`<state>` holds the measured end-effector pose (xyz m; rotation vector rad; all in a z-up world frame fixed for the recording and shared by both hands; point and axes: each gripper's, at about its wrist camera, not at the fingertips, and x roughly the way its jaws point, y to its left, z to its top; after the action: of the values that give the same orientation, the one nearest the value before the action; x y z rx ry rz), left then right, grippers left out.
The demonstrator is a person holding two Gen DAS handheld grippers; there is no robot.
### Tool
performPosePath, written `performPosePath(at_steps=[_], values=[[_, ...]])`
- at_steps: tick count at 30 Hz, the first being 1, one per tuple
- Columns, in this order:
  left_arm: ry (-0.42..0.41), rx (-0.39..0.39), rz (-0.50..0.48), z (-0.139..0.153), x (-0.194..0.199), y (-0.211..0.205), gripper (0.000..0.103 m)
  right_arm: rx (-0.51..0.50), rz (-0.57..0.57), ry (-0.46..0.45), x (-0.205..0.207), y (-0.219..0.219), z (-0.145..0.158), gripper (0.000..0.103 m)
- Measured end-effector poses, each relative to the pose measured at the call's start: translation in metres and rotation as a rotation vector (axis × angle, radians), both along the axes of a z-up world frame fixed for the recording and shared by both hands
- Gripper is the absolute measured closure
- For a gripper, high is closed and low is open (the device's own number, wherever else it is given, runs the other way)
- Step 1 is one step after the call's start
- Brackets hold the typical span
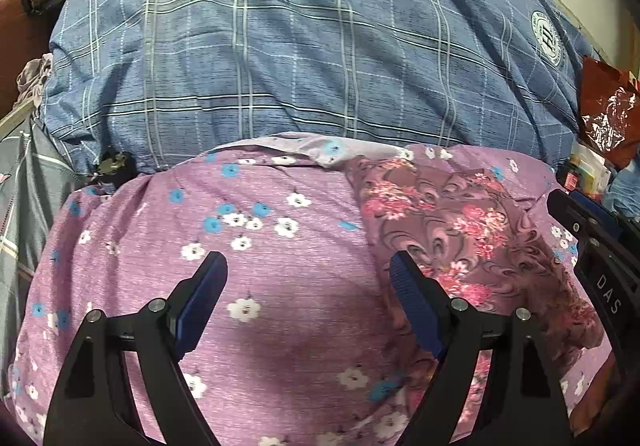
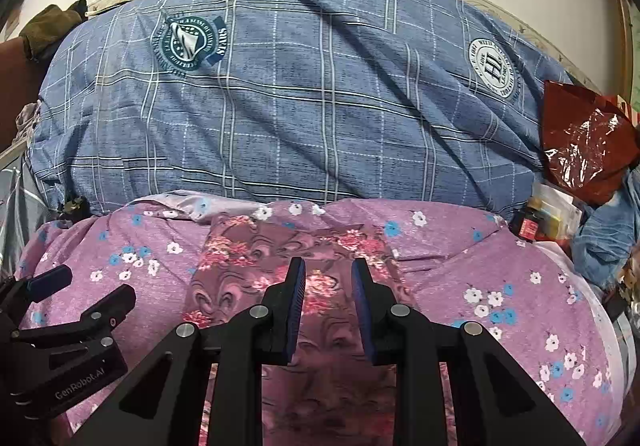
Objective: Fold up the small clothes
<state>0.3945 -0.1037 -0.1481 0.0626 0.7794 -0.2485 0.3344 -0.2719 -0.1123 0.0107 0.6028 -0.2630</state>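
Jaws apart, left gripper (image 2: 86, 288) marked "GenRobot.AI", right gripper (image 2: 328, 270).

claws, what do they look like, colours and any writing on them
Both are matte black plastic frames with silver round bolts at the joints and ribbed blue pads on the inner finger faces. The left claw has "GenRobot.AI" in white on its side; the right claw shows "DAS" in white. No cables or sleeves visible.

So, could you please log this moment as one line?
left gripper: open, empty | right gripper: open over mauve floral garment | purple flowered sheet underneath
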Motion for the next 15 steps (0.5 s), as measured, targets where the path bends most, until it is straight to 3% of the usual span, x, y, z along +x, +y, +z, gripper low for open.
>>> performPosePath(at_steps=[5,8,11,15], values=[[0.041,-0.022,-0.010,-0.006,0.007,0.006,0.019,0.009,0.021,0.026,0.003,-0.002,-0.006,0.077],[0.183,-0.163,-0.082,-0.021,0.021,0.009,0.019,0.123,0.058,0.059,0.003,-0.027,-0.015,0.066],[0.323,-0.273,-0.106,-0.039,0.031,0.009,0.019,0.196,0.100,0.094,0.001,-0.052,-0.028,0.065],[0.334,-0.284,-0.124,-0.044,0.030,-0.002,0.019,0.270,0.133,0.220,0.001,-0.074,-0.057,0.068]])
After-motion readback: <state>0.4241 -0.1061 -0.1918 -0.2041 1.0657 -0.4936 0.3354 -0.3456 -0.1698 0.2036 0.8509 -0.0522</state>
